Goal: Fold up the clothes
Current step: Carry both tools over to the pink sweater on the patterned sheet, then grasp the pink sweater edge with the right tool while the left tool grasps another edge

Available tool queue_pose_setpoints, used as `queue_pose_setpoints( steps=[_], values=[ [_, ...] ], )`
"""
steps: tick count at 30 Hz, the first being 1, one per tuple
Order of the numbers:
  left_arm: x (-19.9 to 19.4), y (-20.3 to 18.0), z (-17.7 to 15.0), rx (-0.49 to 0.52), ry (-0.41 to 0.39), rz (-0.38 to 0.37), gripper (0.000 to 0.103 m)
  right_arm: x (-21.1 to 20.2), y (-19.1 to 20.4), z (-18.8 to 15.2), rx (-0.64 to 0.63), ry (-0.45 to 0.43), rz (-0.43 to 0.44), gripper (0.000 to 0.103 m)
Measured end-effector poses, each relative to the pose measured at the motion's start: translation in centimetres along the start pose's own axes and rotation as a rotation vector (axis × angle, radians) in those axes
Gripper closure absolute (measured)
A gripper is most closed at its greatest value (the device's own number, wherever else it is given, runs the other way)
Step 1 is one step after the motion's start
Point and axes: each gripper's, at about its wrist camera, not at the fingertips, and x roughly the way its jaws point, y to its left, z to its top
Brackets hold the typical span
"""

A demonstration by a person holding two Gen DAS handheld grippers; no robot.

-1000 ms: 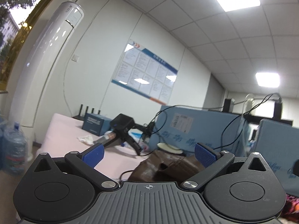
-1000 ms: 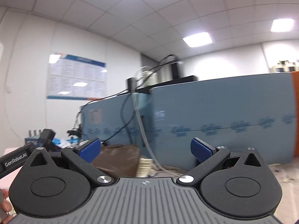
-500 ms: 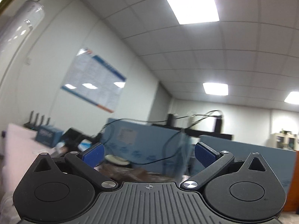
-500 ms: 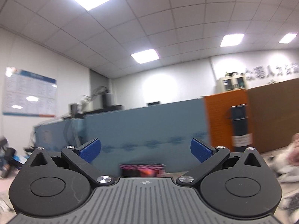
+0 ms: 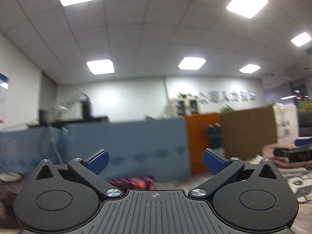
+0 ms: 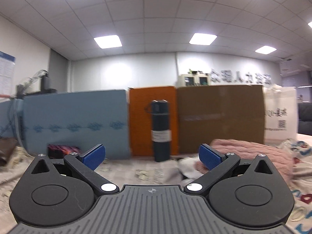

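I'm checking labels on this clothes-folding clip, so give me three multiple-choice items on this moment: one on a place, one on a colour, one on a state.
1. Where does the dark cylinder stand?
A. before the orange panel
B. on the pink garment
C. inside the white bag

2. What colour are the fingertip pads of the right gripper?
A. red
B. blue
C. green

3. How is the left gripper?
A. shut on cloth
B. shut on nothing
C. open, holding nothing

Answers: 1 A, it stands upright on the table against the orange panel; 2 B, both pads are blue; 3 C, its fingers stand wide apart with nothing between them.
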Motion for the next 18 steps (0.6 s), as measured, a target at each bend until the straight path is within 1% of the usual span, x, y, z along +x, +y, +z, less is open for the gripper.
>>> queue_pose_setpoints(
  steps=[3,9,10,12,15,17,18],
  values=[
    [2.8,-1.4,-1.0,-0.037,0.065,-0.079,0.0,0.5,-1.7,-0.4,-0.01,0.039,-0.048,0.0],
    [6.0,-4.7,-2.7,-0.161,0.175,-0.197,0.0,2.1,-4.9,-0.5,-0.027,0.085,-0.138,0.0],
    [6.6,-5.3,-2.8,-0.164,0.188,-0.218,0.0,2.6,-5.3,-0.5,-0.022,0.092,-0.15,0.0],
    [7.6,-6.8,-2.7,-0.164,0.197,-0.258,0.0,3.5,-6.2,-0.5,-0.014,0.108,-0.174,0.0],
    [9.3,-8.0,-2.0,-0.167,0.171,-0.3,0.0,5.6,-7.1,-0.4,-0.006,0.147,-0.203,0.0],
    [11.0,-9.0,-1.5,-0.165,0.155,-0.322,0.004,7.3,-7.4,-0.3,-0.012,0.185,-0.21,0.0],
    [11.9,-9.3,-1.4,-0.171,0.163,-0.33,0.007,8.3,-7.5,-0.3,-0.02,0.201,-0.215,0.0]
  ],
)
